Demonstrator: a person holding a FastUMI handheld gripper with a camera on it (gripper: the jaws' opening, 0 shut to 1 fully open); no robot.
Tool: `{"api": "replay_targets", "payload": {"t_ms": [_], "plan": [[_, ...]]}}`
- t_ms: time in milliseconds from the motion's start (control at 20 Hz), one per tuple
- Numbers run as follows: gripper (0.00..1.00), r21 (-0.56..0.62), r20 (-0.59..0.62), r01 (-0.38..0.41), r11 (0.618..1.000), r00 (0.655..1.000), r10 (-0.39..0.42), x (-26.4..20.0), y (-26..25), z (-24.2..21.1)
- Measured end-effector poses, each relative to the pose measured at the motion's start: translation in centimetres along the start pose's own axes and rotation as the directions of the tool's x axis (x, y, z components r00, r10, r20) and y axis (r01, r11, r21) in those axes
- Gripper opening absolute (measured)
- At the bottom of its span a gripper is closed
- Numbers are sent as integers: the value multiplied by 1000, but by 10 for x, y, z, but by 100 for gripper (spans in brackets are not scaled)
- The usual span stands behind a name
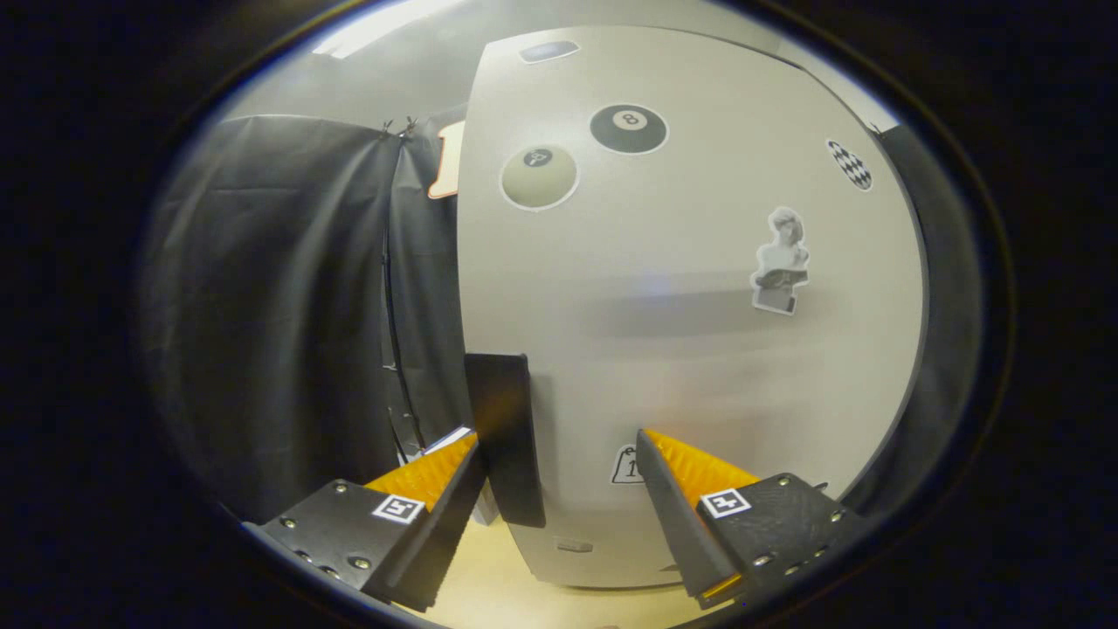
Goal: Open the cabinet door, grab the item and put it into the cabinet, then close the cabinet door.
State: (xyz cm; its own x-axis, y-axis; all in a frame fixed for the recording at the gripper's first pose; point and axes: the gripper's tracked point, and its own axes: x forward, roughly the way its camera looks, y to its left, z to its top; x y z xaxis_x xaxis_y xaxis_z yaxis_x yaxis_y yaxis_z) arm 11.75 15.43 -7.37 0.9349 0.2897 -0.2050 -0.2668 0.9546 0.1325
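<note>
A pale grey cabinet door (681, 332) stands right ahead of me, covered with stickers, among them two billiard balls and a small figure. A dark flat handle (505, 437) sticks out at the door's left edge. My gripper (559, 450) is open. Its left finger lies beside the handle's outer side and its right finger is in front of the door face, so the handle sits in the gap near the left finger. Neither finger presses on it as far as I can see. The item is out of sight.
A light wooden tabletop (489, 577) lies under the cabinet. Black booth cloth (288, 306) hangs to the left of the door and more of it runs down the right side.
</note>
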Motion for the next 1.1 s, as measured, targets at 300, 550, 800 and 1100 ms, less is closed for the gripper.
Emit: {"api": "replay_targets", "payload": {"t_ms": [300,550,800,1100], "plan": [[99,-11,2,10,1000,1000,-9,0,1,0],[98,-8,1,18,1000,1000,-18,1,0,-1],[98,-21,0,16,1000,1000,-16,0,1,-1],[97,-34,5,15,999,1000,-15,-1,1,0]]}}
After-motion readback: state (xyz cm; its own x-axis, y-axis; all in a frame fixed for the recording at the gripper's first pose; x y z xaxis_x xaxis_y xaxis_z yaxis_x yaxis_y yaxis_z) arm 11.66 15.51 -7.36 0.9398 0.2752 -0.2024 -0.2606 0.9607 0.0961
